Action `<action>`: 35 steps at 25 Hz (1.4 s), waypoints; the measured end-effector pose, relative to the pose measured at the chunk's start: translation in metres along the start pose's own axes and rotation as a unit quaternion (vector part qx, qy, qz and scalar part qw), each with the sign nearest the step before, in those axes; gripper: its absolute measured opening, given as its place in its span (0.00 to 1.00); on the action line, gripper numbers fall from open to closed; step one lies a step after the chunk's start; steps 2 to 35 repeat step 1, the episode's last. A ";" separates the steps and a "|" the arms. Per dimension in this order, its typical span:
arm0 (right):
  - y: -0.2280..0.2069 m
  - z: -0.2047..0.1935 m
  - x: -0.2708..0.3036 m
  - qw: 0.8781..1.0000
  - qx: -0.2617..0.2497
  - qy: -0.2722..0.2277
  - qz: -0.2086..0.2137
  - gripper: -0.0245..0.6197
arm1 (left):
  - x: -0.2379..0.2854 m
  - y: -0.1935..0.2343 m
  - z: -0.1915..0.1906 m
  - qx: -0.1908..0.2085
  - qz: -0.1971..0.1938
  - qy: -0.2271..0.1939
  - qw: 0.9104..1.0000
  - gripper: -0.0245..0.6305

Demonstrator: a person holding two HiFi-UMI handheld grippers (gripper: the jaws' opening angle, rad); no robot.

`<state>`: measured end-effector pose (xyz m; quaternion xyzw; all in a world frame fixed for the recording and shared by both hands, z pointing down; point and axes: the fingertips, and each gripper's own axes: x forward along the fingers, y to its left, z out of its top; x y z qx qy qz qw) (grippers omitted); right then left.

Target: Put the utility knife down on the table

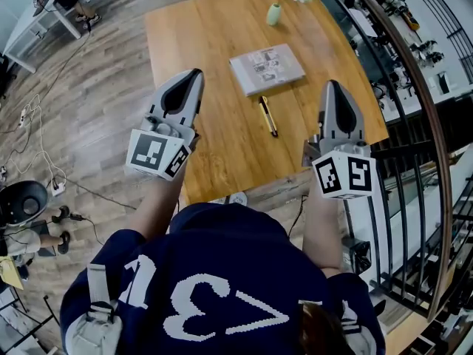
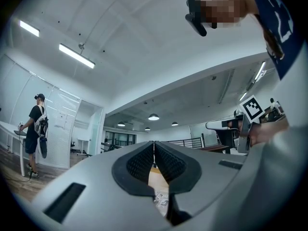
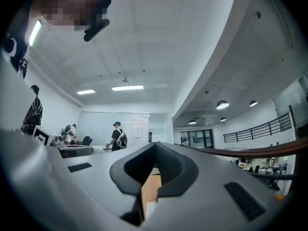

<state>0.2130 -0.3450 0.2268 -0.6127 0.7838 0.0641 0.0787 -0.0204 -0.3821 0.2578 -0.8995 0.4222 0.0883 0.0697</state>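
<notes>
Lying flat on the table point(image 1: 194, 35), the knife point(image 1: 268, 115) sat just in front of the book point(image 1: 266, 69), touched by neither gripper, so the task looked done. The left gripper point(image 1: 194, 77) and right gripper point(image 1: 332, 87) flanked it, well apart, both with jaws closed on nothing, likely held clear to leave it undisturbed.

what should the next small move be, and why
Probably just hold both grippers clear of the table. The utility knife already lies flat on the table near the book, and the left gripper and right gripper are both shut, empty and apart from it.
</notes>
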 end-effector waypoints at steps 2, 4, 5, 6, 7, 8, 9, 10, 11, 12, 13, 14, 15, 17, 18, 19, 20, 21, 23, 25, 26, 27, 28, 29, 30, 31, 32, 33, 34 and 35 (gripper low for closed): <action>0.000 0.000 -0.001 1.000 -0.002 0.001 -0.001 0.07 | 0.000 0.000 0.001 0.000 0.000 0.000 1.000 0.07; 0.000 0.000 -0.001 1.000 -0.002 0.001 -0.001 0.07 | 0.000 0.000 0.001 0.000 0.000 0.000 1.000 0.07; 0.000 0.000 -0.001 1.000 -0.002 0.001 -0.001 0.07 | 0.000 0.000 0.001 0.000 0.000 0.000 1.000 0.07; 0.000 0.000 -0.001 1.000 -0.002 0.001 -0.001 0.07 | 0.000 0.000 0.001 0.000 0.000 0.000 1.000 0.07; 0.000 0.000 -0.001 1.000 -0.002 0.001 -0.001 0.07 | 0.000 0.000 0.001 0.000 0.000 0.000 1.000 0.07; 0.000 0.000 -0.001 1.000 -0.002 0.001 -0.001 0.07 | 0.000 0.000 0.001 0.000 0.000 0.000 1.000 0.07; 0.000 0.000 -0.001 1.000 -0.002 0.001 -0.001 0.07 | 0.000 0.000 0.001 0.000 0.000 0.000 1.000 0.07; 0.000 0.000 -0.001 1.000 -0.002 0.001 -0.001 0.07 | 0.000 0.000 0.001 0.000 0.000 0.000 1.000 0.07; 0.000 0.000 -0.001 1.000 -0.002 0.001 -0.001 0.07 | 0.000 0.000 0.001 0.000 0.000 0.000 1.000 0.07; 0.000 0.000 -0.001 1.000 -0.002 0.001 -0.001 0.07 | 0.000 0.000 0.001 0.000 0.000 0.000 1.000 0.07; 0.000 0.000 -0.001 1.000 -0.002 0.001 -0.001 0.07 | 0.000 0.000 0.001 0.000 0.000 0.000 1.000 0.07; 0.000 0.000 -0.001 1.000 -0.002 0.001 -0.001 0.07 | 0.000 0.000 0.001 0.000 0.000 0.000 1.000 0.07; 0.000 0.000 -0.001 1.000 -0.002 0.001 -0.001 0.07 | 0.000 0.000 0.001 0.000 0.000 0.000 1.000 0.07; 0.000 0.000 -0.001 1.000 -0.002 0.001 -0.001 0.07 | 0.000 0.000 0.001 0.000 0.000 0.000 1.000 0.07; 0.000 0.000 -0.001 1.000 -0.002 0.001 -0.001 0.07 | 0.000 0.000 0.001 0.000 0.000 0.000 1.000 0.07; 0.000 0.000 -0.001 1.000 -0.002 0.001 -0.001 0.07 | 0.000 0.000 0.001 0.000 0.000 0.000 1.000 0.07; 0.000 0.000 -0.001 1.000 -0.002 0.001 -0.001 0.07 | 0.000 0.000 0.001 0.000 0.000 0.000 1.000 0.07; 0.000 0.000 -0.001 1.000 -0.002 0.001 -0.001 0.07 | 0.000 0.000 0.001 0.000 0.000 0.000 1.000 0.07; 0.000 0.000 -0.001 1.000 -0.002 0.001 -0.001 0.07 | 0.000 0.000 0.001 0.000 0.000 0.000 1.000 0.07; 0.000 0.000 -0.001 1.000 -0.002 0.001 -0.001 0.07 | 0.000 0.000 0.001 0.000 0.000 0.000 1.000 0.07; 0.000 0.000 -0.001 1.000 -0.002 0.001 -0.001 0.07 | 0.000 0.000 0.001 0.000 0.000 0.000 1.000 0.07; 0.000 0.000 -0.001 1.000 -0.002 0.001 -0.001 0.07 | 0.000 0.000 0.001 0.000 0.000 0.000 1.000 0.07; 0.000 0.000 -0.001 1.000 -0.002 0.001 -0.001 0.07 | 0.000 0.000 0.001 0.000 0.000 0.000 1.000 0.07; 0.000 0.000 -0.001 1.000 -0.002 0.001 -0.001 0.07 | 0.000 0.000 0.001 0.000 0.000 0.000 1.000 0.07; 0.000 0.000 -0.001 1.000 -0.002 0.001 -0.001 0.07 | 0.000 0.000 0.001 0.000 0.000 0.000 1.000 0.07; 0.000 0.000 -0.001 1.000 -0.002 0.001 -0.001 0.07 | 0.000 0.000 0.001 0.000 0.000 0.000 1.000 0.07; 0.000 0.000 -0.001 1.000 -0.002 0.001 -0.001 0.07 | 0.000 0.000 0.001 0.000 0.000 0.000 1.000 0.07; 0.000 0.000 -0.001 1.000 -0.002 0.001 -0.001 0.07 | 0.000 0.000 0.001 0.000 0.000 0.000 1.000 0.07; 0.000 0.000 -0.001 1.000 -0.002 0.001 -0.001 0.07 | 0.000 0.000 0.001 0.000 0.000 0.000 1.000 0.07; 0.000 0.000 -0.001 1.000 -0.002 0.001 -0.001 0.07 | 0.000 0.000 0.001 0.000 0.000 0.000 1.000 0.07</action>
